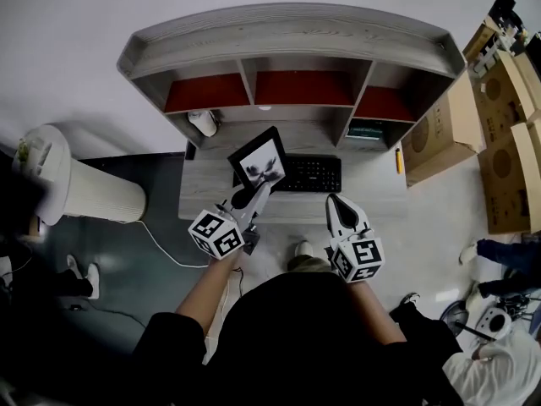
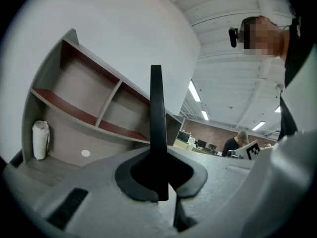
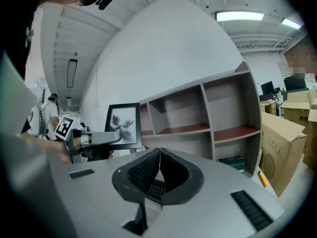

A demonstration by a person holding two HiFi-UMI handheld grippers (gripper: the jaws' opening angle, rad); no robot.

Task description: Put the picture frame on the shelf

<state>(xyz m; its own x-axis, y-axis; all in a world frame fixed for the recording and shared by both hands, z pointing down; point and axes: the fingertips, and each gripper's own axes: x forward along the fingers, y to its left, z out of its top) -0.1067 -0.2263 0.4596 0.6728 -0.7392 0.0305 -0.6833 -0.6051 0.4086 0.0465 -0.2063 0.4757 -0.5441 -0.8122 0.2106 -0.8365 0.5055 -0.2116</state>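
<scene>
The picture frame (image 1: 260, 161) stands upright in the left gripper (image 1: 255, 191). Its jaws are clamped on the frame's lower edge, so the frame rises straight out from between them, over the desk (image 1: 203, 200) and short of the shelf (image 1: 287, 34), in none of its compartments. The left gripper view shows only the frame's thin black edge (image 2: 157, 118), with the print hidden. The right gripper view shows its face (image 3: 124, 125), a grey, flower-like print too blurred to make out further. The gripped part of the edge is hidden inside the jaws.

Beyond those jaws to the left, under the shelf, stands a white roll-shaped thing (image 1: 203, 123); I cannot tell what it is. Ahead of the two pairs of jaws, between them, lies a black keyboard (image 1: 314, 174), its left end covered by the frame. The right gripper (image 1: 340, 203) has its jaws pressed together at the tips with nothing held, and the keys show beyond them. Beyond them to the right a dark green thing (image 1: 365, 131) lies under the shelf, mostly hidden, with a small yellow thing (image 1: 398, 159) just past it. Further right, cardboard boxes (image 1: 439, 129) are cut off by the picture's edge.

Counted, there are one frame, two grippers, one keyboard and three red-floored compartments in the shelf's upper row. Each gripper's cube (image 1: 218, 233) carries square black-and-white markers. The marks on the boxes are too small to read.
</scene>
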